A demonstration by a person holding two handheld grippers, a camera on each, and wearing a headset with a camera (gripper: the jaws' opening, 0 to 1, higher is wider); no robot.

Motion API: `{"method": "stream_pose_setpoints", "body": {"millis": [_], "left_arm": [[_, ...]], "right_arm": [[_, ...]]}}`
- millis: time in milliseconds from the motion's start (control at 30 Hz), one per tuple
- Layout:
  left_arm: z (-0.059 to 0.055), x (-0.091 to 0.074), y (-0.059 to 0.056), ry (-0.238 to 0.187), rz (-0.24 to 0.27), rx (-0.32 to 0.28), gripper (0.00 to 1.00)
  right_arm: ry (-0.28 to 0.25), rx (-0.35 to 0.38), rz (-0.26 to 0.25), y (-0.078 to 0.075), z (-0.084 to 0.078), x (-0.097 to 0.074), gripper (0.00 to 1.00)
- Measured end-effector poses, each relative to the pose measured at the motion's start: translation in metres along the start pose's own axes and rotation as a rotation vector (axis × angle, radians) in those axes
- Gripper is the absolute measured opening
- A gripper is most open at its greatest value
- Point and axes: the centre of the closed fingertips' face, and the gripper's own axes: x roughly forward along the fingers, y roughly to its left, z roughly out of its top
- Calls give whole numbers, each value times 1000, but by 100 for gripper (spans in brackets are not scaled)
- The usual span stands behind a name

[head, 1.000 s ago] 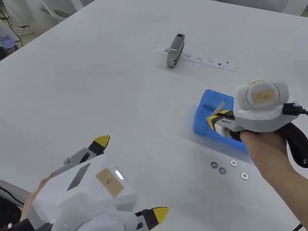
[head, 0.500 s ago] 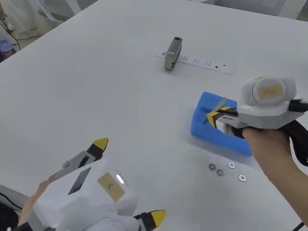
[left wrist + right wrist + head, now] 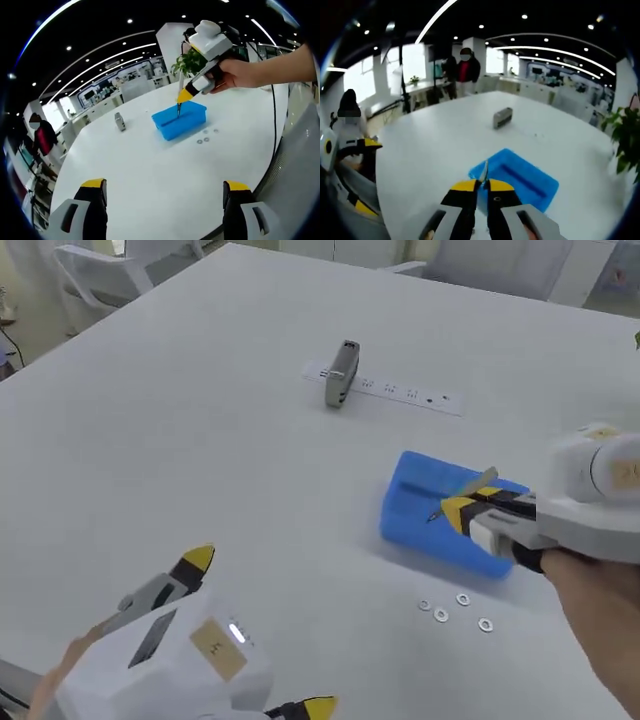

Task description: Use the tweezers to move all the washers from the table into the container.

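A blue container (image 3: 440, 502) sits on the white table (image 3: 200, 440). Several small washers (image 3: 441, 615) lie on the table just in front of it. My right gripper (image 3: 458, 510) is shut on metal tweezers (image 3: 478, 483), whose tips hang over the container's inside. In the right gripper view the tweezers (image 3: 483, 171) stick out between the closed jaws (image 3: 480, 186) above the container (image 3: 525, 185). My left gripper (image 3: 258, 632) stands open and holds nothing at the near left, far from the container. Its own view shows the container (image 3: 180, 119), the washers (image 3: 202, 140) and the right gripper (image 3: 184, 95).
A white power strip (image 3: 400, 392) with a grey block (image 3: 340, 372) on its left end lies at the far side of the table. A potted plant (image 3: 625, 135) stands at the right. People stand in the room behind the table (image 3: 465, 70).
The head camera has tilted, so the whole scene has shifted. My right gripper has drawn back a little to the right, with the tweezers still over the container. The left gripper has hardly moved.
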Motion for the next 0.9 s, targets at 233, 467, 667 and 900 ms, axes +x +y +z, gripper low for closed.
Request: {"method": "stream_pose_setpoints", "body": {"millis": [233, 467, 667, 900], "left_arm": [[0, 0, 0, 2, 2, 5, 99], [-1, 0, 2, 5, 8, 6, 99], [-2, 0, 1, 10, 9, 12, 99], [-3, 1, 1, 17, 8, 19, 98]], "right_arm": [[44, 10, 18, 17, -22, -6, 3], [97, -6, 34, 27, -43, -7, 3], [122, -2, 46, 29, -55, -7, 3], [157, 1, 44, 26, -69, -1, 3]]}}
